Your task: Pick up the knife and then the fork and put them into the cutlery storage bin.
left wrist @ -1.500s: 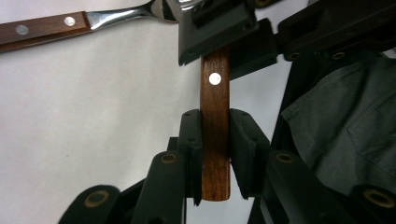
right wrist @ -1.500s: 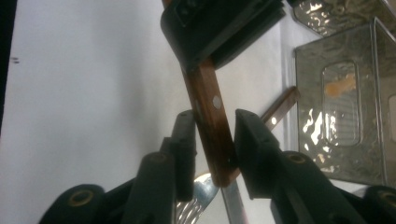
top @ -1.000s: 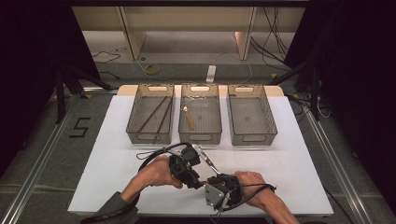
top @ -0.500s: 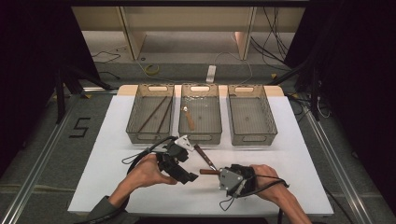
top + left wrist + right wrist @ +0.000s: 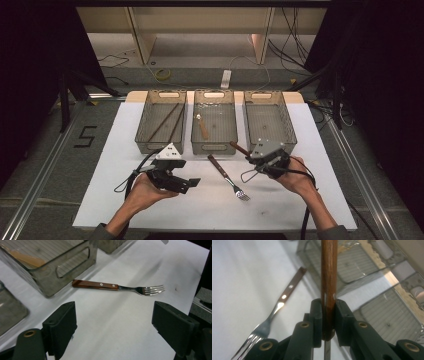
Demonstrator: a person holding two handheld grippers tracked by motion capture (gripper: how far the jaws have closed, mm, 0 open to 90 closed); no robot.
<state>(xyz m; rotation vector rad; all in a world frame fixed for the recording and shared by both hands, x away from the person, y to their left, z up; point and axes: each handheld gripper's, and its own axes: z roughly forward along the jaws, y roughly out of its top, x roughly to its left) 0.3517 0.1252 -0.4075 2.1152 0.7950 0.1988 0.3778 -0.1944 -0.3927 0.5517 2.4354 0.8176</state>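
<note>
A fork (image 5: 228, 177) with a brown wooden handle lies on the white table between my two grippers, tines toward the front edge. My left gripper (image 5: 193, 183) sits to its left, pointing at it. Its jaws have just been opening and stand wide with nothing between them; the left gripper view shows the fork (image 5: 117, 287) lying beyond the gripper (image 5: 116, 327). My right gripper (image 5: 256, 159) is raised in front of the right bin, shut on a wooden-handled utensil (image 5: 329, 277) whose handle (image 5: 239, 148) sticks out toward the middle bin. The right gripper (image 5: 328, 320) clamps that handle near its metal end.
Three wire bins stand in a row at the back of the table: the left bin (image 5: 145, 131) holds thin dark sticks, the middle bin (image 5: 214, 148) a wooden-handled piece, the right bin (image 5: 288, 126) looks empty. Cables trail from both grippers. White mat (image 5: 200, 210) stretches before the bins.
The grippers were together at the table's middle. The left one let go of the fork and drew back left; the right one moved right and up with its utensil.
</note>
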